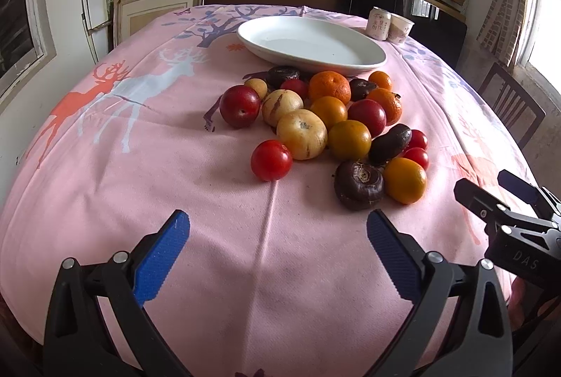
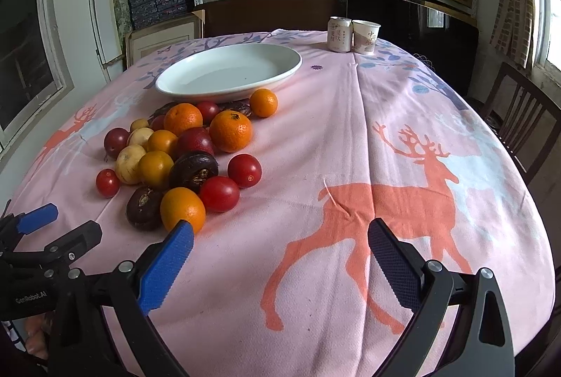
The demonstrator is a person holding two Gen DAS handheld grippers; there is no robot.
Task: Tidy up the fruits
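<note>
On the desk [image 1: 105, 201], the fruits [image 1: 326, 128] lie heaped just before the white plate [image 1: 312, 42], which holds nothing. Sorting judged not begun; left hand-held gripper [image 1: 277, 226] and right hand-held gripper [image 2: 280, 236] both spread, carrying nothing

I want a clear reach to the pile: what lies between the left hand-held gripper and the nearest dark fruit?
Only bare pink tablecloth lies between the open left hand-held gripper and the dark round fruit, as the left wrist view shows.

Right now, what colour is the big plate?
White; the plate shows best in the right wrist view.
</note>
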